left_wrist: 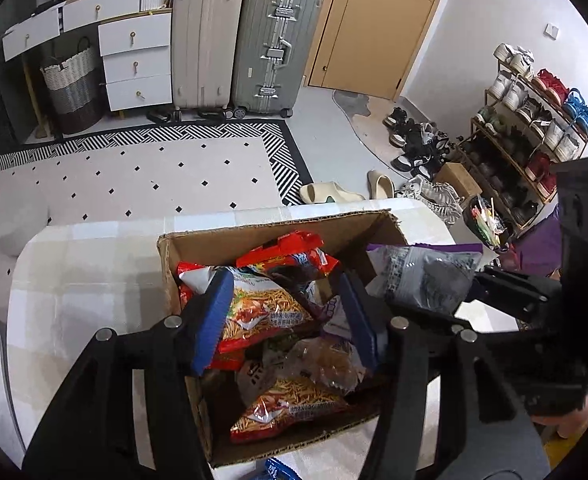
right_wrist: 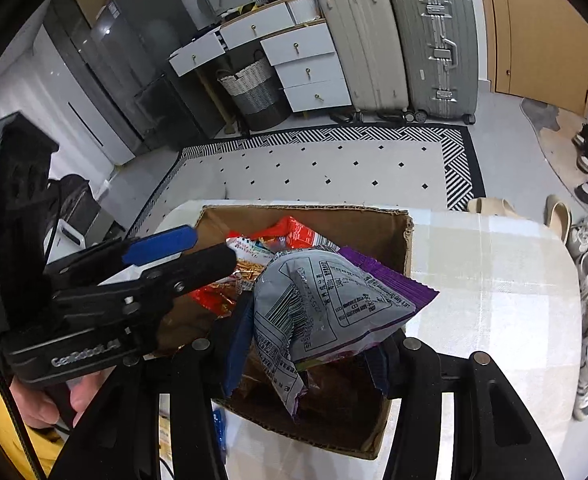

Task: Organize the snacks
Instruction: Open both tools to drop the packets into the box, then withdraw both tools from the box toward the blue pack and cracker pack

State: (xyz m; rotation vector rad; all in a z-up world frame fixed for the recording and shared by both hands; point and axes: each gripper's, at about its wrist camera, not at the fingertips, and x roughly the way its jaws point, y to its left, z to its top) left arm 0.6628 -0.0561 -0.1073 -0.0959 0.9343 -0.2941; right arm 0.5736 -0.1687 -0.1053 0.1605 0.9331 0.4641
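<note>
- Hanging over the cardboard box (right_wrist: 407, 240) at 12 o'clock: purple-edged bag (right_wrist: 333, 300), clamped in right tongs (right_wrist: 307, 354).
- Left tongs (left_wrist: 286, 316) open above red noodle packs (left_wrist: 266, 308), gripping nothing.
- Risk: slick foil slipping, landing outside the rim.

I'm looking down on a rounded table (left_wrist: 94, 264) under a pale checked cream-and-white cloth. An open brown cardboard box (left_wrist: 170, 256) stands directly on it, toward the middle. By the box's near edge lies a small blue packet (left_wrist: 274, 470), only partly in my view.
</note>
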